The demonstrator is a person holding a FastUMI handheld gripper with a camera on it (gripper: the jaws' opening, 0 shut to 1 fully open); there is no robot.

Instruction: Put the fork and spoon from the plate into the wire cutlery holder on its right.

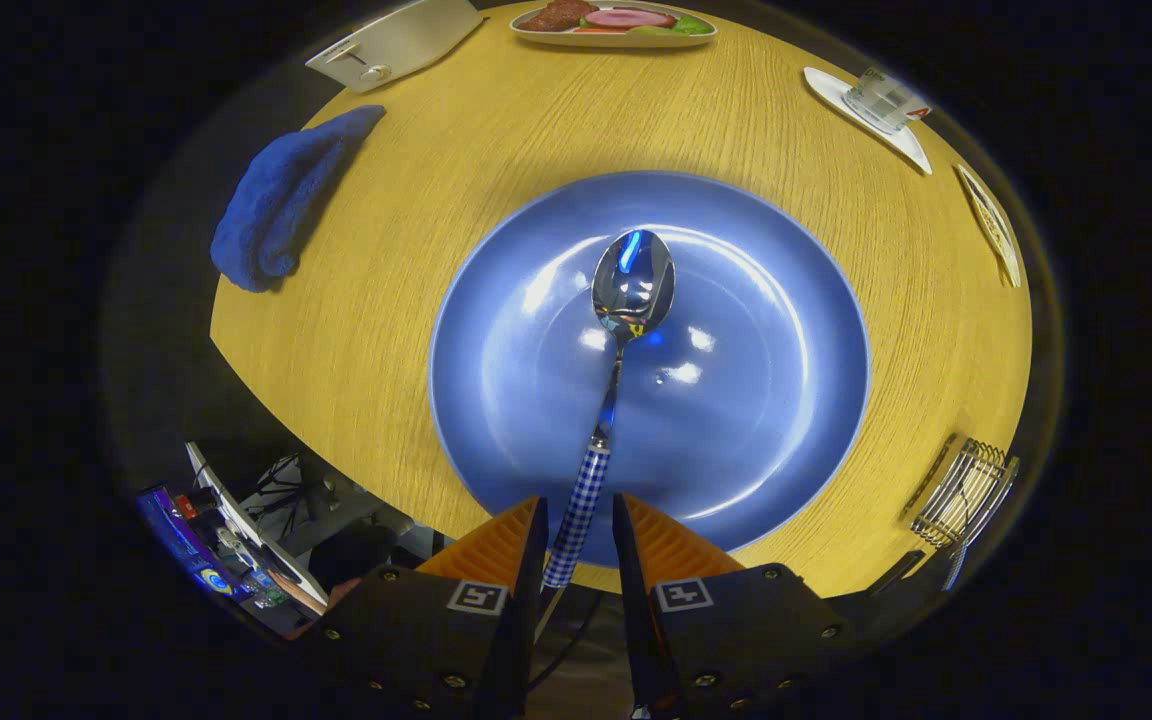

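Note:
A spoon (633, 285) with a blue-and-white checked handle lies on the big blue plate (756, 260) in the middle of the wooden table. Its bowl points away from me, and its handle runs back over the plate's near rim. My gripper (579, 510) straddles the handle's end, one finger on each side, with a narrow gap showing on both sides. The wire cutlery holder (966, 490) stands to the right of the plate near the table's edge. A thin blue-white piece (954, 572) pokes out at the holder's near end; I cannot tell what it is.
A blue towel (281, 195) lies left of the plate by the table's edge. Beyond the plate are a white toaster (391, 42) and a tray of food (614, 22). To the far right are a glass on a white saucer (881, 105) and a small dish (991, 222).

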